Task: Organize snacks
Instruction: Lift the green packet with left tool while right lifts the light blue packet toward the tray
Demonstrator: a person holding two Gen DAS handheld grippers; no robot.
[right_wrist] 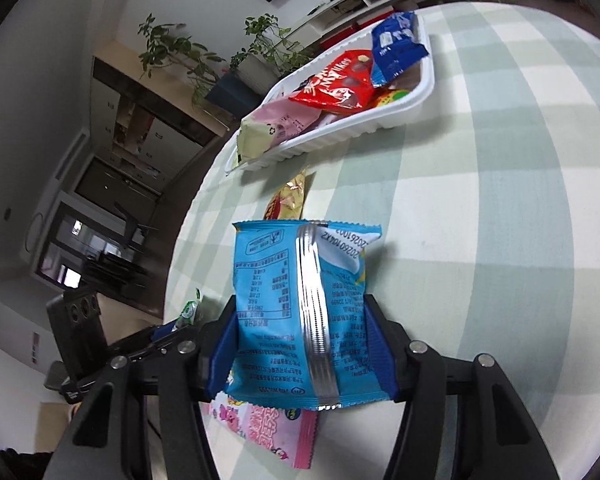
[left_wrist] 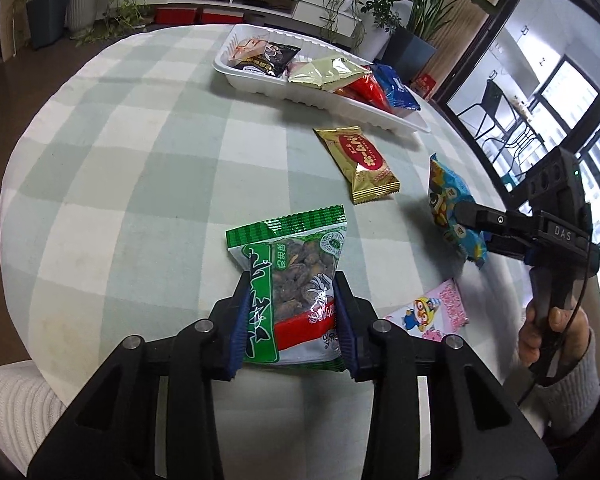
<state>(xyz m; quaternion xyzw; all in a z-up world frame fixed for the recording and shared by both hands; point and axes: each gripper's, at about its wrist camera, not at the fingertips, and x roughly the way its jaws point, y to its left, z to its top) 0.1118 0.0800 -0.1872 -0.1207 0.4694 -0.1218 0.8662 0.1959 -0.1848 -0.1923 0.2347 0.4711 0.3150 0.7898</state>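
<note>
The left gripper [left_wrist: 294, 312] was clamped on a green nut packet [left_wrist: 292, 280], its blue pads pressing both side edges; the clear window showed dark roasted nuts, and the white Chinese lettering on the green band was not legible. The packet stood above the near part of the green-and-white checked tablecloth [left_wrist: 140, 160]. The right gripper [right_wrist: 300, 344] was clamped on a light-blue snack packet [right_wrist: 296, 300], held off the cloth with its back seam facing the camera; a printed code reading roughly "20260104XZ" ran beside the seam, above a nutrition table too small to read. In the left wrist view the same packet's cartoon-printed front appeared at right, pinched by a black gripper body marked "DAS", with a hand [left_wrist: 548, 328] in a white knit sleeve on its handle.

A gold wafer packet [left_wrist: 360, 168] with a red oval label lay flat on the cloth between the grippers and the tray. A pink cartoon packet [left_wrist: 432, 312] lay at the near right.

The white two-compartment plastic tray [left_wrist: 260, 84] sat far on the table. Its left compartment held a black packet and an orange-and-white one; its right compartment held a pale-green packet, a red packet [right_wrist: 336, 84] lettered "MY likes", and a dark-blue packet [right_wrist: 396, 40] resting over the rim.
</note>
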